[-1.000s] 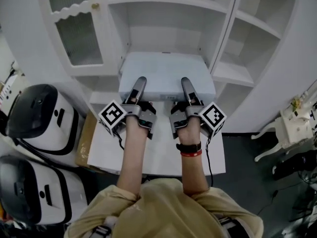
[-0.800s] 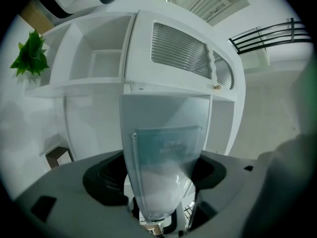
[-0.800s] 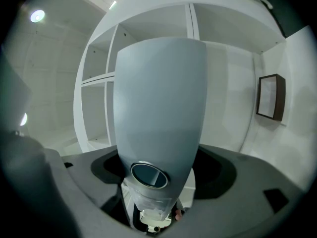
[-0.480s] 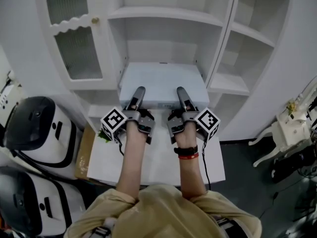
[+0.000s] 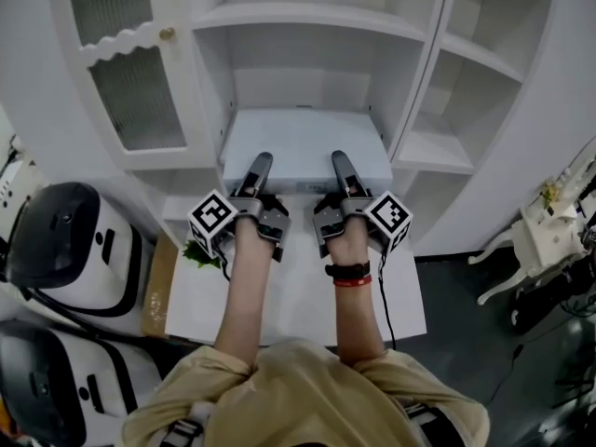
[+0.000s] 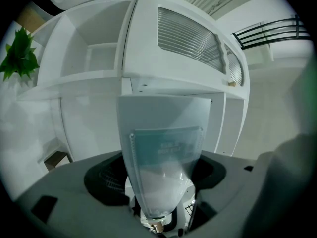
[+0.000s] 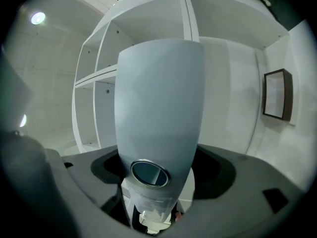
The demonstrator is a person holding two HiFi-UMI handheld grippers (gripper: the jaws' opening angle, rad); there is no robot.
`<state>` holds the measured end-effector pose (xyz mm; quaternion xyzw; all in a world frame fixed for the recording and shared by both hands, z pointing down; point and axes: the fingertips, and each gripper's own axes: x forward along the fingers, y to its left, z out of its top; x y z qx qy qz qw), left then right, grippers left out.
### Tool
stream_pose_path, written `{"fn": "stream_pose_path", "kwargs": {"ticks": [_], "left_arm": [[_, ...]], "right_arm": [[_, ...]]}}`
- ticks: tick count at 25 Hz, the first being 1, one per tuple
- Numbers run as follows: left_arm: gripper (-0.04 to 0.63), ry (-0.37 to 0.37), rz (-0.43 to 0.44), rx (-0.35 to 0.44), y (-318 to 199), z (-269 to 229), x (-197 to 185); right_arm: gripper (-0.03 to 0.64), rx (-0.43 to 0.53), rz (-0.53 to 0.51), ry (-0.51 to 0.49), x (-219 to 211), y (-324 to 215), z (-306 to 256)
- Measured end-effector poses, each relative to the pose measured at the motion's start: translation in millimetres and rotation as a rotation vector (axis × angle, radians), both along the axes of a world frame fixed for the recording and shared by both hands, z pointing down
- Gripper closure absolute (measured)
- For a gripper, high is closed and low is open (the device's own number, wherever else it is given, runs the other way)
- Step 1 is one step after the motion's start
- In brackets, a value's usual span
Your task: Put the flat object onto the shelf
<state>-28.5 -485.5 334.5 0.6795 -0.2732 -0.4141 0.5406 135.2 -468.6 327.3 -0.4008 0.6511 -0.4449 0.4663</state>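
Observation:
The flat object [image 5: 307, 142], a pale grey-white slab, is level in front of the middle compartment of the white cabinet [image 5: 312, 26], with its far edge inside the opening. The left gripper [image 5: 262, 160] is shut on its near left edge, one finger lying on top. The right gripper [image 5: 339, 159] grips the near right edge the same way. In the left gripper view the flat object [image 6: 163, 133] shows a clear label pocket. In the right gripper view the flat object [image 7: 158, 103] carries a round dark inset. Whether it rests on the shelf is hidden.
A glass-panelled door [image 5: 121, 82] stands left of the compartment and open side shelves [image 5: 438, 147] right of it. A white table [image 5: 289, 291] is under the arms, with a green plant [image 5: 200, 252] at its left. Two black-and-white machines [image 5: 65, 240] stand at the left.
Both grippers have carried the flat object a little forward into the cabinet's middle opening. The grip on it looks the same.

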Motion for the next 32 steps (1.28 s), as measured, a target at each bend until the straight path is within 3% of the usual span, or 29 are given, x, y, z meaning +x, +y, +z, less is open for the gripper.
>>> {"fn": "stream_pose_path", "kwargs": {"ticks": [6, 11, 22, 32], "left_arm": [[0.245, -0.025, -0.003, -0.008, -10.4, 9.0, -2.7], [0.245, 0.018, 0.016, -0.004, -25.0, -0.2, 0.5], [0.245, 0.021, 0.042, 0.01, -37.4, -0.4, -0.2], [0.221, 0.007, 0.088, 0.145, -21.3, -6.6, -4.7]], "right_arm": [[0.241, -0.006, 0.009, -0.006, -1.1, -5.4, 3.3], [0.241, -0.001, 0.027, -0.006, -1.1, -20.4, 0.9], [0.241, 0.008, 0.033, -0.003, -2.3, -30.6, 0.3], [0.161, 0.095, -0.016, 0.145, 1.0, -15.0, -7.0]]}}
